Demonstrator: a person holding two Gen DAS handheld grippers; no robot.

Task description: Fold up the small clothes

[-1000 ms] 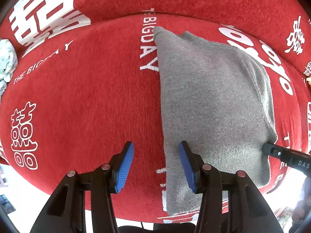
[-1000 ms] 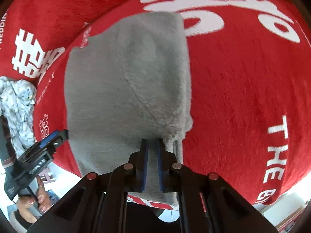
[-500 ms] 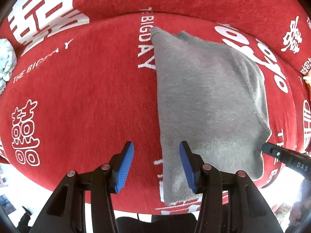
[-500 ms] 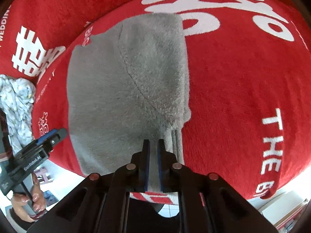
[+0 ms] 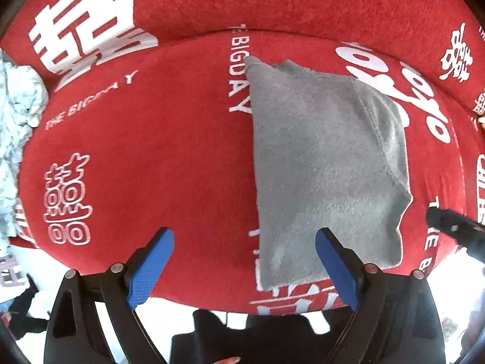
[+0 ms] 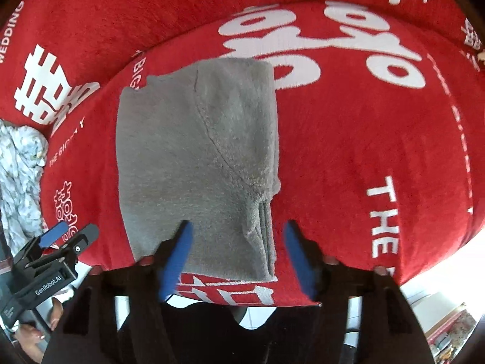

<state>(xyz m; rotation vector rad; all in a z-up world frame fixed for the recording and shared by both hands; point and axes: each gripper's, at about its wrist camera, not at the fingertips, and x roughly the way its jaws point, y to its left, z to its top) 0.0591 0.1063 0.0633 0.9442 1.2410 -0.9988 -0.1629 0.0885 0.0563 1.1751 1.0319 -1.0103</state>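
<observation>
A grey fleece garment point(image 5: 327, 166) lies folded into a rough rectangle on the red cover point(image 5: 136, 166), its near edge at the cushion's front. My left gripper point(image 5: 244, 232) hovers above the garment's left near corner. Its jaws are opening, and the blue pads touch nothing. In the right wrist view the same garment point(image 6: 197, 157) lies flat, with a seam curving across it. My right gripper point(image 6: 238, 226) hangs over its near right edge, jaws opening wide, pads clear of the cloth. Each gripper shows in the other's view: the right gripper point(image 5: 451, 227), the left gripper point(image 6: 60, 242).
The red cover point(image 6: 363, 136) carries large white lettering and rises into a backrest behind. A pale patterned cloth point(image 5: 15, 121) is bunched at the far left, also seen as the patterned cloth point(image 6: 18, 166). The cushion's front edge drops to a bright floor.
Both grippers have risen, so the garment looks smaller. The right jaws, shut at the garment's near edge before, now stand wide apart. The left jaws have spread from half open to wide.
</observation>
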